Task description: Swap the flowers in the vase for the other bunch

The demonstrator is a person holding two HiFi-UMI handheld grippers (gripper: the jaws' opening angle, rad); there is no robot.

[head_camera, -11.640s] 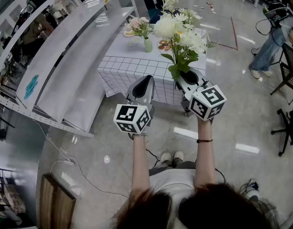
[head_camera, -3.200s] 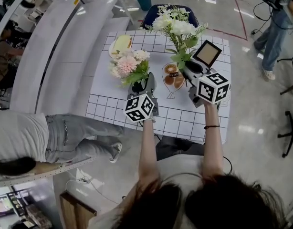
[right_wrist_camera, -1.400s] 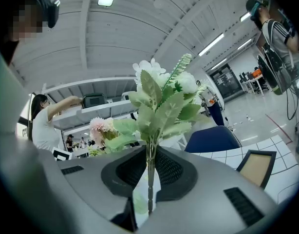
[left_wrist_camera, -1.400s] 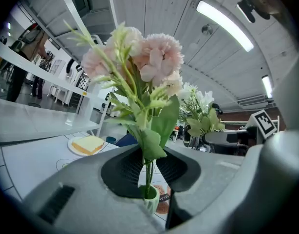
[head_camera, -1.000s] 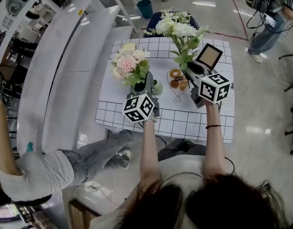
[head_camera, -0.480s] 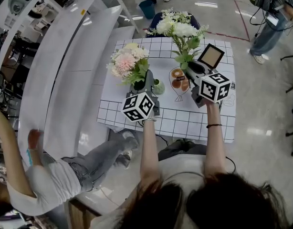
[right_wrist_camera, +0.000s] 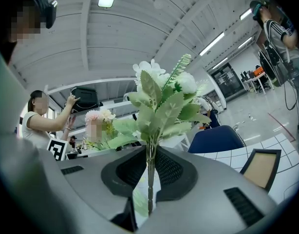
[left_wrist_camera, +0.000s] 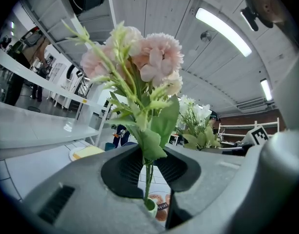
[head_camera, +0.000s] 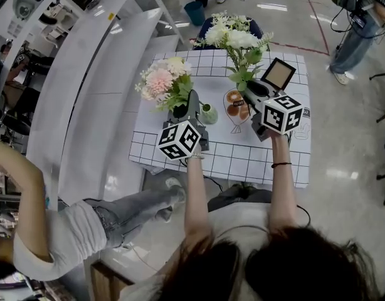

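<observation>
My left gripper (head_camera: 187,108) is shut on the stems of a pink bunch (head_camera: 160,83) and holds it upright over the table's left part. In the left gripper view the stems (left_wrist_camera: 148,172) run down between the pads to the mouth of a small green vase (left_wrist_camera: 150,206). That vase (head_camera: 209,114) stands just right of the left gripper. My right gripper (head_camera: 252,93) is shut on the stem of a white bunch (head_camera: 233,39) with green leaves, held upright further right. The right gripper view shows that stem (right_wrist_camera: 150,179) pinched between the pads.
The table (head_camera: 242,158) has a white grid cloth. On it are a plate of pastries (head_camera: 233,105) and a picture frame (head_camera: 278,74). A blue chair (head_camera: 208,24) stands behind it. White shelving (head_camera: 86,86) runs along the left, where a person (head_camera: 86,224) reaches up.
The pink bunch has risen a little with my left gripper and shifted left, so more of the vase shows. The right gripper has stayed put. The person at the left has moved.
</observation>
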